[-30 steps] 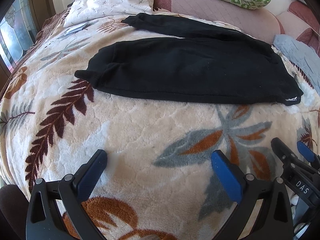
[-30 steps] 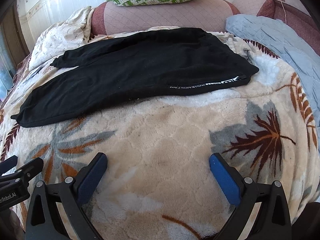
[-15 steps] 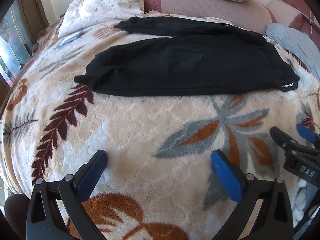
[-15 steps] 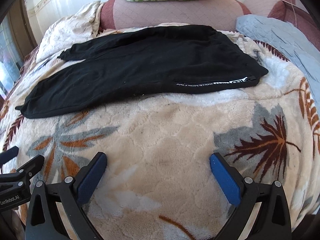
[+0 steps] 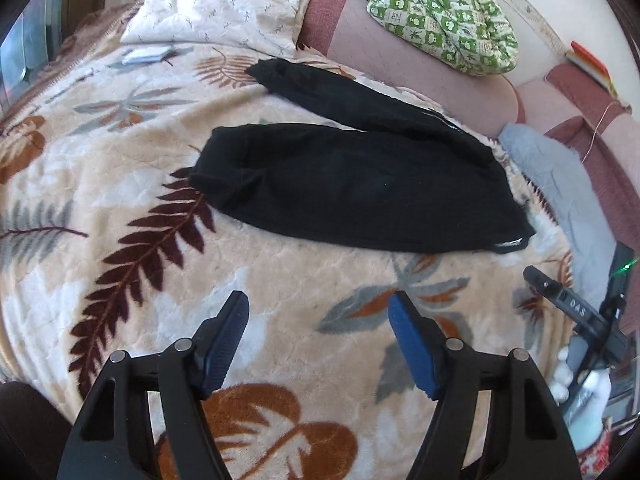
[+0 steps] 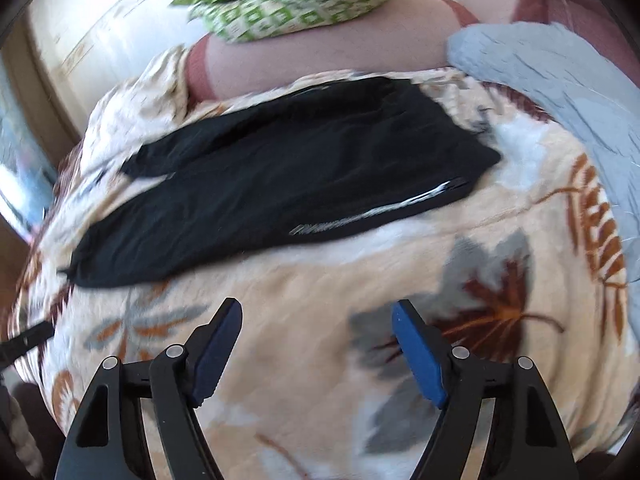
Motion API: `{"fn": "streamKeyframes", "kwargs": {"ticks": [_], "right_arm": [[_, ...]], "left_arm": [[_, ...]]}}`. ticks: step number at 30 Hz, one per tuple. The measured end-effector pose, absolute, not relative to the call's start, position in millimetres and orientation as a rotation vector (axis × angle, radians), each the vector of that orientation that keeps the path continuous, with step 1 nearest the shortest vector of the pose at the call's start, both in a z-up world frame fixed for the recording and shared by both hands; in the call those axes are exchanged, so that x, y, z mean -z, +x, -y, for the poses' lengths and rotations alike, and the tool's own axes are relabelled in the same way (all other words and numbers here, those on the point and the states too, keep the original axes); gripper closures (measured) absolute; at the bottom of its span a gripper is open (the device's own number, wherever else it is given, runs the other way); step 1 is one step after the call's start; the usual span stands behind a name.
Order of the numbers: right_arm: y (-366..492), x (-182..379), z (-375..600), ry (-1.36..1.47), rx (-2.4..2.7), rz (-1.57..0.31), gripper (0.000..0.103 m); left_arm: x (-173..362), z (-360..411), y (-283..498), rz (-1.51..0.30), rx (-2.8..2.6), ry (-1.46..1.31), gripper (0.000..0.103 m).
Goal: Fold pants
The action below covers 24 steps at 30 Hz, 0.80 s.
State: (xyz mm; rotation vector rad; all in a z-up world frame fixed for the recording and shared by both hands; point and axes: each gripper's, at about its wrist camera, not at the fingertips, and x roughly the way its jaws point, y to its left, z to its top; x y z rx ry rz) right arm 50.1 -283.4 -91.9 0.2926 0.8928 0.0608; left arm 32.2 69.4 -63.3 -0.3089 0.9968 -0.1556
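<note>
Black pants (image 5: 360,184) lie spread flat on a cream blanket with a leaf print (image 5: 160,240). The legs run to the left, with the far leg angled away; the waist with a white-lettered side stripe is at the right (image 6: 380,212). My left gripper (image 5: 318,316) is open and empty, hovering over the blanket short of the near leg. My right gripper (image 6: 316,320) is open and empty, short of the waist side. The right gripper also shows at the right edge of the left wrist view (image 5: 568,304). The right wrist view is blurred.
A pink headboard cushion (image 5: 420,68) with a green patterned bundle (image 5: 440,12) lies behind the pants. A cream pillow (image 5: 216,8) sits at the back left. A grey-blue blanket (image 6: 560,80) lies right of the waist. A small flat object (image 5: 144,55) lies near the pillow.
Both grippers have tilted and shifted, so the pants sit more slanted in both views. The jaws stand somewhat closer together than before, still open. The pants have not moved.
</note>
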Motion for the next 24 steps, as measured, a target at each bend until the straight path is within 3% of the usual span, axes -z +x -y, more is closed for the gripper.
{"fn": "streamKeyframes", "kwargs": {"ticks": [8,21,23,24], "right_arm": [[109.8,97.9,369.7,0.533,0.043,-0.914,0.021],[179.6,127.0,388.8,0.667,0.161,-0.927,0.021],[181.7,127.4,388.6,0.663,0.179,-0.926,0.023],[181.5,127.0,388.6,0.650,0.193,-0.925,0.033]], "left_arm": [[92.2,-78.1,91.1,-1.067,0.178,-0.428,0.031],[108.9,-123.7,116.4,-1.024,0.229,-0.705,0.031],[108.2,-126.9,124.9,-1.024,0.212,-0.707,0.031],[107.5,-125.9,129.7,-1.023,0.203,-0.699,0.031]]}}
